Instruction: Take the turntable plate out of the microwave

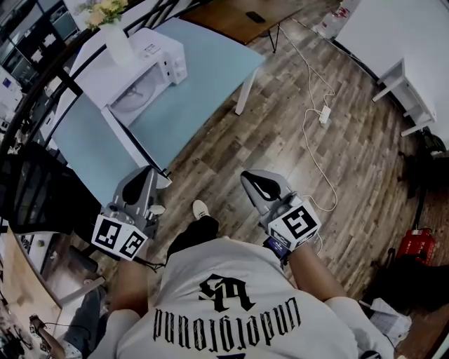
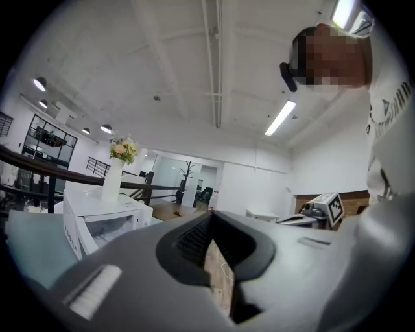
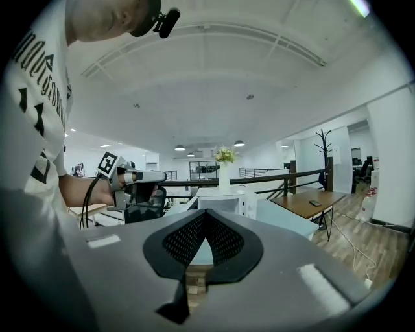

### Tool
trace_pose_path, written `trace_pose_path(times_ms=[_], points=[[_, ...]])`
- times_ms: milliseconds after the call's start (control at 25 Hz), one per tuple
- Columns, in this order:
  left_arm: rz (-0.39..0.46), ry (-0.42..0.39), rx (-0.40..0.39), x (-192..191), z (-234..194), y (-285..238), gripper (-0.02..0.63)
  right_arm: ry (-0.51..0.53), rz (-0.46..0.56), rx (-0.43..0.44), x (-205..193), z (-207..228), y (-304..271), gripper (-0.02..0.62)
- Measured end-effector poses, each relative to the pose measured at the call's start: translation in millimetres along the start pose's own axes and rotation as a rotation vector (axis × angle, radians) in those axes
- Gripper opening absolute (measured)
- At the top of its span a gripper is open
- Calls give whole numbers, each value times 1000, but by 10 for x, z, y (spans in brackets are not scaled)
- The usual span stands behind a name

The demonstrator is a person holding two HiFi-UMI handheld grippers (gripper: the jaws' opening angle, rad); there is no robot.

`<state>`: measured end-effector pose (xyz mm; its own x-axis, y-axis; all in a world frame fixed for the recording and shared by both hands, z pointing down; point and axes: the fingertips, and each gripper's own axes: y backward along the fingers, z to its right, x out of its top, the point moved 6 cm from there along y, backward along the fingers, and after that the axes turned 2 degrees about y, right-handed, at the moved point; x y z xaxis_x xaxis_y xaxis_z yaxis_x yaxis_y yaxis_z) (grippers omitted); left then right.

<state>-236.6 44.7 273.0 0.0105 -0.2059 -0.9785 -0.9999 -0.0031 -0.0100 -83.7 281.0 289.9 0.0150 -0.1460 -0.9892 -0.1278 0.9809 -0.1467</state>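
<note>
A white microwave (image 1: 140,66) stands on a light blue table (image 1: 203,59) at the upper left, with a vase of flowers (image 1: 116,38) on top. Its door (image 1: 133,144) hangs open toward me, and the pale round turntable plate (image 1: 132,98) shows inside the cavity. My left gripper (image 1: 146,179) is shut and empty, just short of the table's near corner. My right gripper (image 1: 254,181) is also shut and empty, over the wood floor to the right of the table. The left gripper view shows the microwave (image 2: 104,217) ahead at the left. In the right gripper view the microwave (image 3: 220,200) is straight ahead.
A wooden table (image 1: 231,14) stands behind the blue one. On the floor at the right lie a white power strip (image 1: 324,113) and its cable. A black chair (image 1: 35,189) is at the left, a red object (image 1: 415,245) at the far right.
</note>
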Motion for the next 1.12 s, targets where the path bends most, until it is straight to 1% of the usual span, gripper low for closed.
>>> trace_pose_path(times_ms=[360,560,760,920,1120], points=[[24,19,40,254,-910,-303,51,6,-3,17,274,363,-1099,3],[44,-8,46,396,-1276,-409,51,26,6,44,444,432,-1637,3],[61,7,79,466,-1509,-448,51,28,0,109,478,464,-2037,3],[51,-15,112,478,-1590,-485,51,27,-11,180,467,513,-2355,3],[49,-13,176,493,-1704,-580,51,36,-7,262,508,658,-2653,3]])
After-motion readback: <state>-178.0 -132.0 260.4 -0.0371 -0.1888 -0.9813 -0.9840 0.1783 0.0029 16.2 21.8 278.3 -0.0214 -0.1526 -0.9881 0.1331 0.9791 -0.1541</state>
